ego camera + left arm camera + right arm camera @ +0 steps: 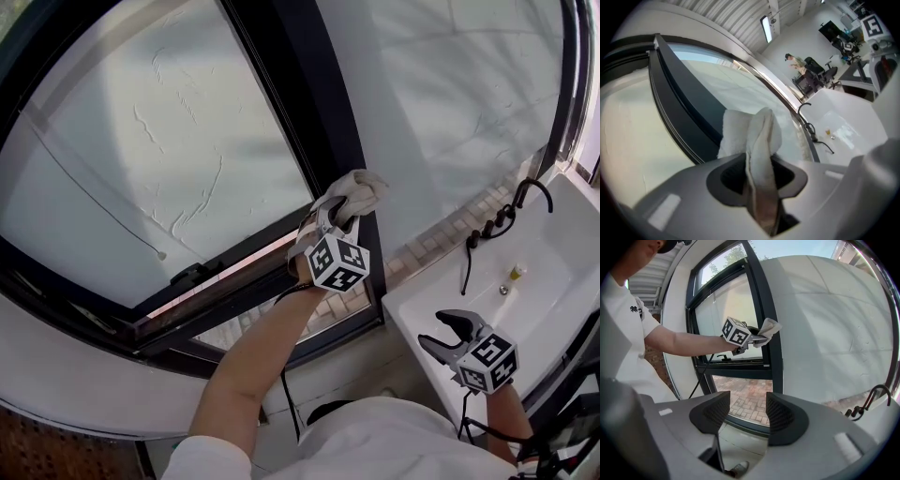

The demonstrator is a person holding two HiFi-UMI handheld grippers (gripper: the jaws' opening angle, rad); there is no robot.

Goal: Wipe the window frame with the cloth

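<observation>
My left gripper [339,217] is shut on a white cloth [357,193] and presses it against the black upright bar of the window frame [309,112]. In the left gripper view the cloth [757,136] sticks up from between the jaws, with the dark frame bar [682,117] just behind it. The right gripper view shows the left gripper [758,340] and the cloth [769,327] on the frame bar [774,348]. My right gripper [444,331] hangs open and empty over the white sink, well to the right and lower; its jaws [743,416] stand apart.
A white sink [544,272] with a black tap [531,190] lies at the lower right. A black handle [192,274] sits on the frame's lower rail. Brick paving [750,399] shows through the lower pane. A white wall [450,94] lies right of the frame bar.
</observation>
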